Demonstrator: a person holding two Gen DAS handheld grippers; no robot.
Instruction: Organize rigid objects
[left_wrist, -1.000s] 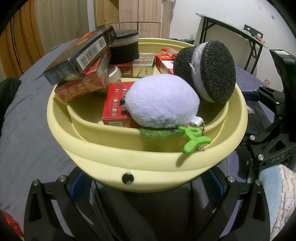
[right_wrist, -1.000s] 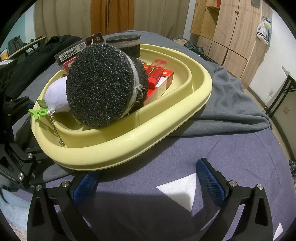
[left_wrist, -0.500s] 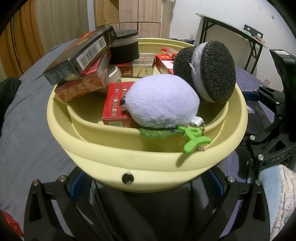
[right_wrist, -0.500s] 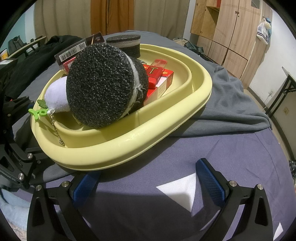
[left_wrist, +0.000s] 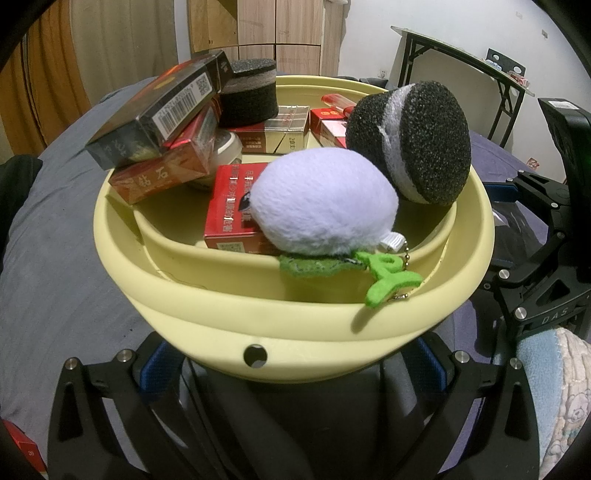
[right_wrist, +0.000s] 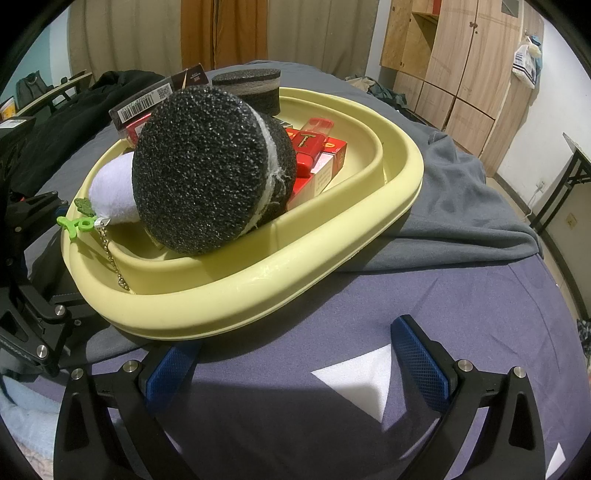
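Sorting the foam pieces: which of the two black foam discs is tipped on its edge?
The larger black foam disc, leaning on the yellow tray rim beside the white plush. The smaller disc sits flat atop the boxes.

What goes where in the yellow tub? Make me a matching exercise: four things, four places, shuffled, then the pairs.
Things
1. white plush toy
2. big black sponge disc
3. black box with barcode
4. short black sponge puck

Places in the yellow tub, seen from the left wrist camera
A. far side, on the gold and red packs
B. right side, tilted against the inner wall
C. near side, green tag hanging over the inner wall
D. left side, on top of a red box

Pairs: 1-C, 2-B, 3-D, 4-A
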